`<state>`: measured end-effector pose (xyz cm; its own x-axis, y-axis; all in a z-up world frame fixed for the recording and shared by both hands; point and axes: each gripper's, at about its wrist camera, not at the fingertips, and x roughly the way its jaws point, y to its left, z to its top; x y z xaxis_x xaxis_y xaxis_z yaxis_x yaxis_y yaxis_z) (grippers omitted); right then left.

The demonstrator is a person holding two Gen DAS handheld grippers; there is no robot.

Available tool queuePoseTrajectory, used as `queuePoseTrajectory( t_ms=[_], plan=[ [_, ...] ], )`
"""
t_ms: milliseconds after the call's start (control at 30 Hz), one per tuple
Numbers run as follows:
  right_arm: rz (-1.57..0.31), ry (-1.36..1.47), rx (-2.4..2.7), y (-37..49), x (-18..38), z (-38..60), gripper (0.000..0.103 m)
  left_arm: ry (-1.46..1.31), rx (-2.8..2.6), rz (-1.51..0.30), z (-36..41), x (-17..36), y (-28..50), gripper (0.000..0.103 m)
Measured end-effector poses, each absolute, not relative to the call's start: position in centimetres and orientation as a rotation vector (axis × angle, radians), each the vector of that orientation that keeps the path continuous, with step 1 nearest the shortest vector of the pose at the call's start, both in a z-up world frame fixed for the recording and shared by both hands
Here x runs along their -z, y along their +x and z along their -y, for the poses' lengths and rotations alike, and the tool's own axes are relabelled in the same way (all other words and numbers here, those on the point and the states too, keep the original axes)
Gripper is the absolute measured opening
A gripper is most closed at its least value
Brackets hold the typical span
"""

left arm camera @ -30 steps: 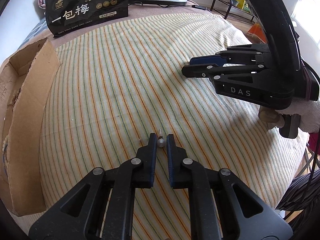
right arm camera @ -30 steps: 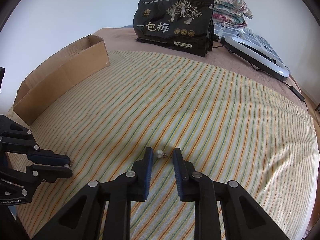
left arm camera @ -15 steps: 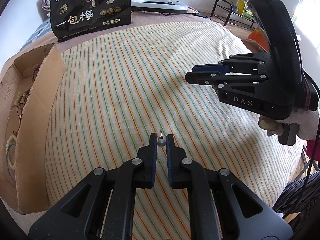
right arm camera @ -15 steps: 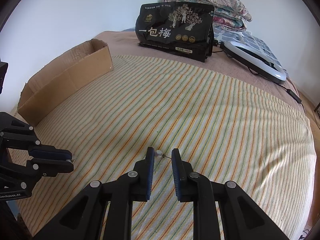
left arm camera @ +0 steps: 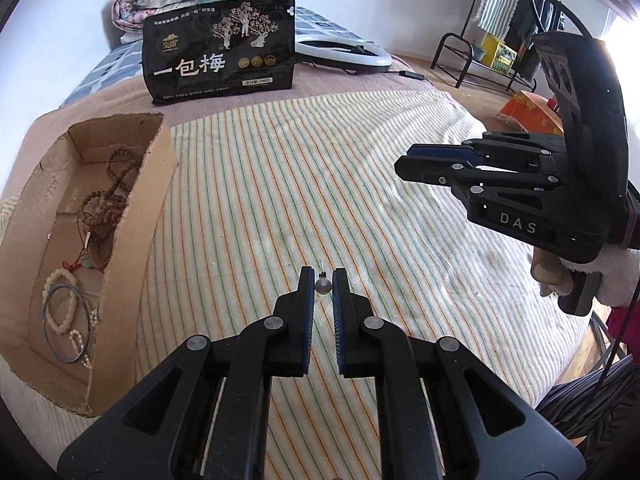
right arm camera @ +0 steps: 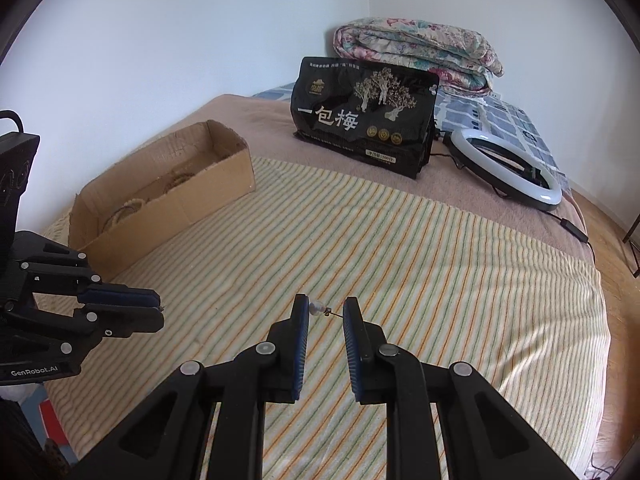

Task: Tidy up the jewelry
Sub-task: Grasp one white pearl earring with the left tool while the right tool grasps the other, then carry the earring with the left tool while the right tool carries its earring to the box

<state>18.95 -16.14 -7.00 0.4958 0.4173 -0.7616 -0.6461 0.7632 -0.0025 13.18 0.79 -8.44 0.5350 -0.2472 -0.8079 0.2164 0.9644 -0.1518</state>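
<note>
A small pearl earring [left arm camera: 322, 286] sits pinched in the jaws of the left gripper [left arm camera: 322, 280], held above the striped blanket [left arm camera: 360, 184] on the bed. The right gripper [right arm camera: 326, 314] holds a second pearl earring [right arm camera: 317, 307] across its narrow jaws. Left of the pearl in the left gripper, the cardboard box [left arm camera: 132, 248] holds bead bracelets [left arm camera: 60, 304] and a dark necklace [left arm camera: 108, 200]
</note>
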Motion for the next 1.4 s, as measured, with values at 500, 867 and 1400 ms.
queuePoseTrajectory(
  t_ms=[500,867,1400],
  plan=[
    [-0.721,-0.242,-0.699,17.9,1.1,11.4,0.016,-0.118,0.162,-0.857,-7.8,3.9,11.6,0.007],
    [-0.675,-0.193,-0.785,17.2,-1.2,6.1,0.016,-0.138,0.005,-0.789,-15.6,0.7,10.9,0.007],
    [-0.722,-0.199,-0.875,17.3,1.2,-0.6,0.016,-0.155,-0.093,-0.829,-22.1,2.1,10.5,0.007]
  ],
)
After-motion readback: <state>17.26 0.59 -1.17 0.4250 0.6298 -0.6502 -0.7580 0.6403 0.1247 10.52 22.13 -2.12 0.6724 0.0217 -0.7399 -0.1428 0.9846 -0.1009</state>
